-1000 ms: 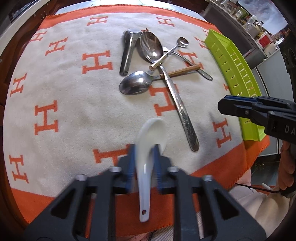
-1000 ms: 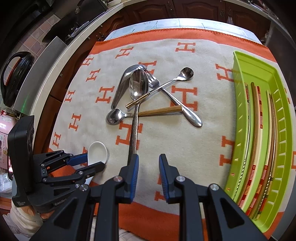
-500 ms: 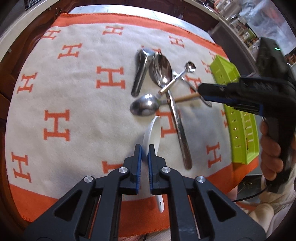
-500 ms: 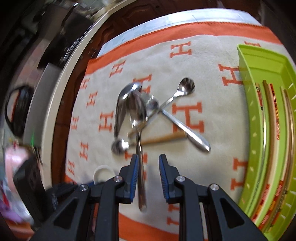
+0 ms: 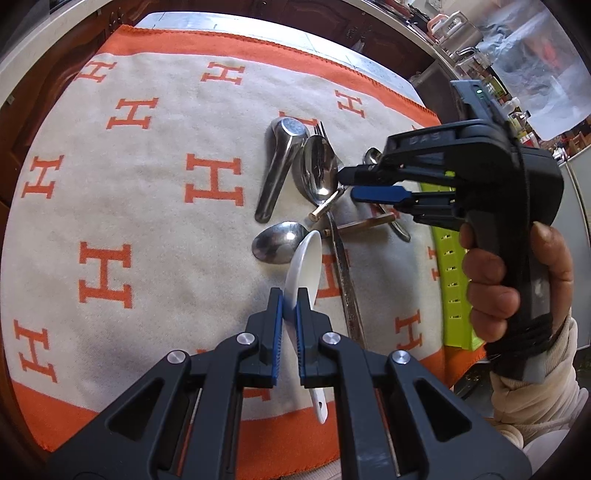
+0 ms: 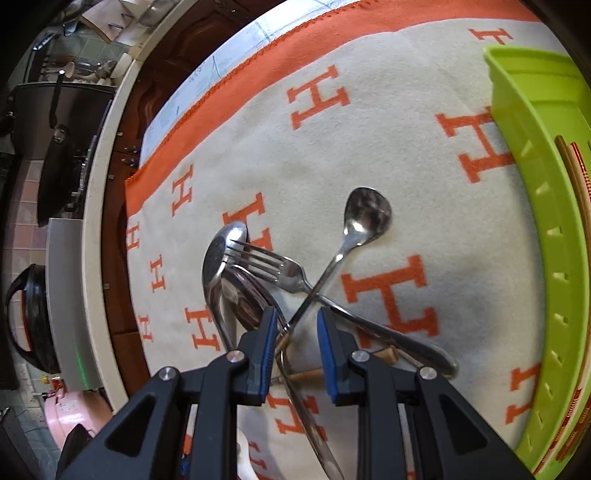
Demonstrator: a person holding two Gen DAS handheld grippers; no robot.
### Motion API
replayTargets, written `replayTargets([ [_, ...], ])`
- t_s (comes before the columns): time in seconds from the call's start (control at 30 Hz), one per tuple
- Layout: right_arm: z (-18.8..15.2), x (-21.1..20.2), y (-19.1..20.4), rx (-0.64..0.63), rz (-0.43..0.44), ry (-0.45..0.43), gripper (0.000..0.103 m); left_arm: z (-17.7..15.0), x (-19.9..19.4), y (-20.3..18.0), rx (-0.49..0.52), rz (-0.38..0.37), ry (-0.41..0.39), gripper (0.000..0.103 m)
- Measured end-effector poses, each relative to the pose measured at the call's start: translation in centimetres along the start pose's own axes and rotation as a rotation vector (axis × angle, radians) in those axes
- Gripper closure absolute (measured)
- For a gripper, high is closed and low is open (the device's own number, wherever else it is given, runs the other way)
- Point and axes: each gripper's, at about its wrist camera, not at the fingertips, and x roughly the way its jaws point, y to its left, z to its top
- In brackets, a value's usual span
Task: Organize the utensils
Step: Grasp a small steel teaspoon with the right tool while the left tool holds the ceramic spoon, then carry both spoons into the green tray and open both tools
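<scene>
Glossy white ceramic spoon (image 5: 305, 263) edge-on between ribbed blue fingers (image 5: 276, 334).

Table (image 5: 236, 27), pale top, covered by cream blanket (image 5: 155, 229) with orange H pattern and orange border; on blanket: crossed pile of steel spoons (image 6: 364, 218), a fork (image 6: 273, 267), a wooden-handled spoon (image 5: 280, 242), and green tray (image 6: 532, 155) at one edge.
</scene>
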Motion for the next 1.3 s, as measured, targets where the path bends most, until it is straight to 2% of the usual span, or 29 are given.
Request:
replayTargets([
  [0.13, 0.1, 0.9, 1.0, 0.007, -0.085, -0.026, 0.088, 0.1, 0.1, 0.3, -0.015, -0.013, -0.002, 0.099],
  [0.27, 0.0, 1.1, 1.5, -0.018, -0.12, -0.056, 0.094, -0.1, 0.0, 0.5, -0.018, -0.012, 0.0, 0.099],
  [0.5, -0.5, -0.6, 0.0, -0.028, -0.065, -0.076, 0.101, -0.1, -0.9, -0.2, -0.003, -0.009, -0.022, 0.099],
  [0.77, -2.1, -3.6, -1.9, -0.028, 0.013, -0.083, 0.101, 0.3, -1.5, -2.7, 0.03, -0.019, -0.024, 0.099],
  [0.87, -3.0, -5.8, -2.5, -0.041, 0.055, -0.105, 0.101, 0.8, -2.0, -4.6, 0.058, -0.033, -0.029, 0.099],
  [1.03, -4.6, -10.7, -4.1, -0.108, 0.064, -0.179, 0.101, 2.5, -2.5, -9.6, 0.131, -0.081, -0.038, 0.099],
  [1.17, -5.4, -14.1, -6.1, -0.168, -0.002, -0.248, 0.101, 3.6, -1.7, -14.6, 0.197, -0.108, -0.03, 0.099],
  [1.3, -5.5, -16.5, -9.0, -0.166, -0.084, -0.312, 0.101, 4.5, 0.0, -19.3, 0.242, -0.124, -0.02, 0.099],
])
